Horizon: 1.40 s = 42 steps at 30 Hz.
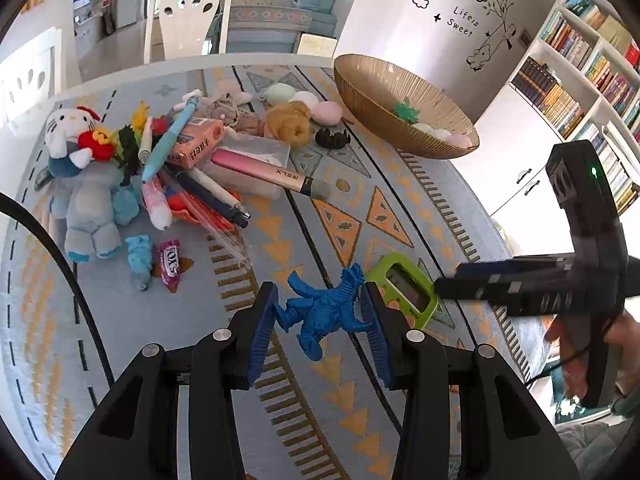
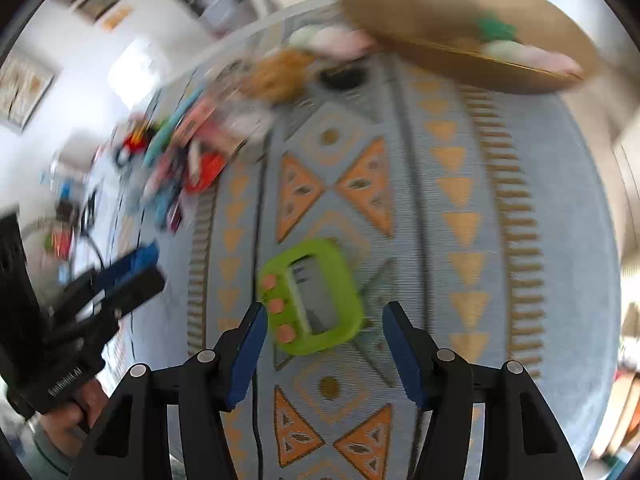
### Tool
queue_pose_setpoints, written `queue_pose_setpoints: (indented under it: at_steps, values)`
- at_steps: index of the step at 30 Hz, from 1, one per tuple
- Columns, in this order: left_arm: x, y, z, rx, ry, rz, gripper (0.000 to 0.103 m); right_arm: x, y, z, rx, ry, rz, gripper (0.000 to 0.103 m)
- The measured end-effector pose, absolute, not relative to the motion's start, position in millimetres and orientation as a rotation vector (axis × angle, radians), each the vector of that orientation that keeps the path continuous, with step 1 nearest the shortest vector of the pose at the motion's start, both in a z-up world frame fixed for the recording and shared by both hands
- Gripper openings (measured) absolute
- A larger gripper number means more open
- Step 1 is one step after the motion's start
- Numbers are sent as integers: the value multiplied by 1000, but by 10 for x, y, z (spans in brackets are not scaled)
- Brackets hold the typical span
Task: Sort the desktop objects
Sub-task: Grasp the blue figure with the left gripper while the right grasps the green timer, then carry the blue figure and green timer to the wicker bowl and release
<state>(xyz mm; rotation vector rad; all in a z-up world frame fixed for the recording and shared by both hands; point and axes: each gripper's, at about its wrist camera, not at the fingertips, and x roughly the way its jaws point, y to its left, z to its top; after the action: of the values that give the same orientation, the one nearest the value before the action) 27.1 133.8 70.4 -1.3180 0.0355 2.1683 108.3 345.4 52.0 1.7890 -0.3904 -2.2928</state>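
Observation:
My left gripper (image 1: 320, 300) is shut on a blue toy dinosaur (image 1: 324, 314), held off the patterned tablecloth (image 1: 312, 216); its pads press the toy's sides. A green digital timer (image 2: 316, 300) lies flat on the cloth. My right gripper (image 2: 325, 312) hovers just over it, open, and the timer shows between the fingers without being pressed. The left wrist view shows the timer (image 1: 404, 288) just right of the dinosaur, with the right gripper (image 1: 448, 282) coming in from the right. A gold bowl (image 1: 400, 108) at the back right holds a green piece and pale round items.
A pile at the left holds a plush cat (image 1: 80, 184), pens (image 1: 168, 144), an orange box (image 1: 196, 142), a pink stick (image 1: 260, 170), sweets (image 1: 168, 264) and soft round toys (image 1: 304, 100). White chairs and a bookshelf (image 1: 580, 60) stand beyond the table. The right wrist view is motion-blurred.

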Motion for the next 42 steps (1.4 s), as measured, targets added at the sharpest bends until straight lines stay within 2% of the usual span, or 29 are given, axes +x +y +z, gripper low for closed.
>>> queue_pose_setpoints:
  at_steps: [6, 14, 18, 25, 31, 36, 42]
  values:
    - [284, 1319, 746, -1323, 25, 2196, 40, 901, 3089, 315, 1813, -65, -2309, 62]
    - [289, 1303, 681, -1364, -3, 2225, 40, 932, 2916, 176, 1822, 85, -2263, 69]
    - [267, 1367, 677, -1365, -5, 2229, 40, 1026, 2817, 156, 1743, 245, -2299, 66]
    - [111, 1554, 869, -1312, 2, 2238, 40, 863, 3459, 453, 1707, -181, -2371, 65]
    - [-239, 1939, 1203, -1176, 66, 2248, 40, 718, 4147, 1144, 1518, -446, -2549, 65]
    - [-649, 2419, 1435, -1076, 103, 2221, 40, 481, 4521, 1585, 1372, -513, -2723, 65]
    - [-1000, 2995, 1448, -1031, 175, 2172, 40, 128, 4910, 1555, 1411, -571, -2824, 65]
